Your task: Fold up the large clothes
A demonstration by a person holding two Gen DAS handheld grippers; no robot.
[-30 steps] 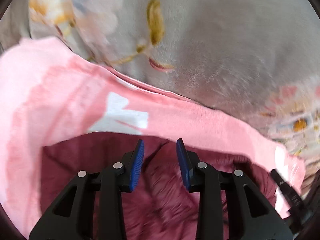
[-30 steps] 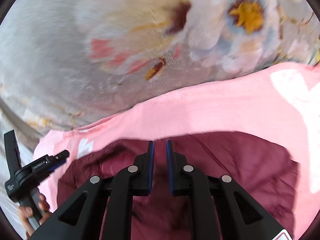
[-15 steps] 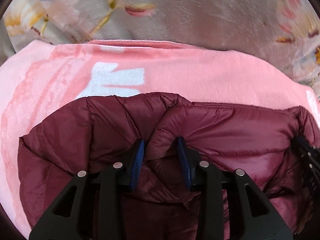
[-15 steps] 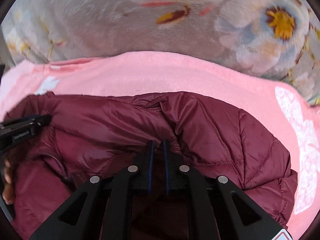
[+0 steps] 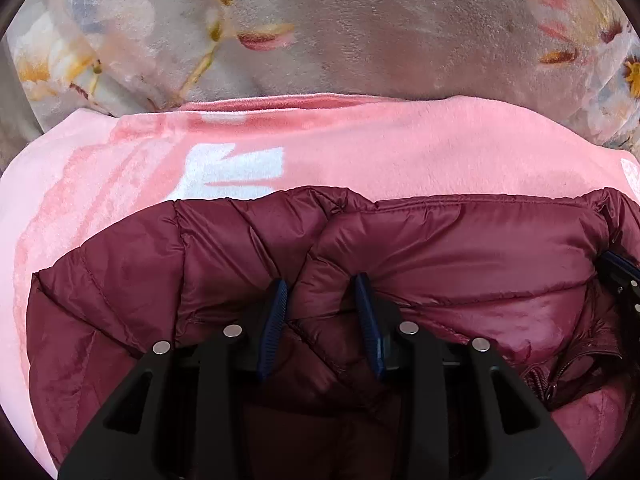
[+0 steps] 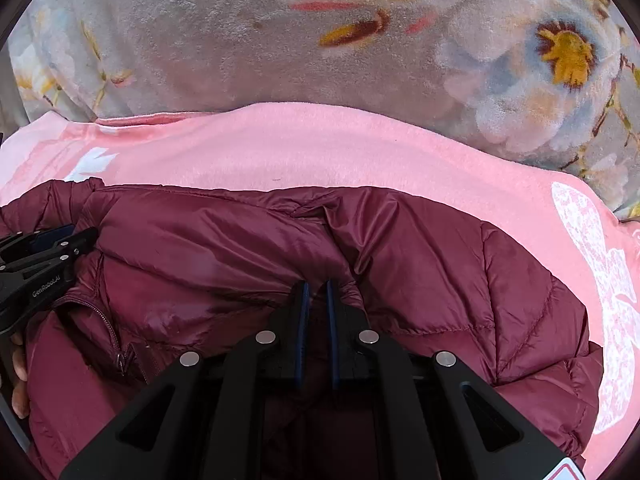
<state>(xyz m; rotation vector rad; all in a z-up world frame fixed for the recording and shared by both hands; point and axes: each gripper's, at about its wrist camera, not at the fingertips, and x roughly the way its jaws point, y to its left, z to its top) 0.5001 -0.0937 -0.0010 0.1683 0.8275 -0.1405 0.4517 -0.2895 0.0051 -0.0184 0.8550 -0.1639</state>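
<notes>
Now the left gripper (image 5: 320,300) and right gripper (image 6: 315,300) are each pinching the maroon jacket (image 6: 440,272), which is lying crosswise on a pink blanket (image 6: 320,148).

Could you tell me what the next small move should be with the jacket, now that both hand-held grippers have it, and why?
Probably let go. The maroon puffer jacket lies folded on the pink blanket, with the left hand-held gripper and right hand-held gripper both clamped on puffy folds near its far edge. Releasing would let that fold settle flat.
</notes>
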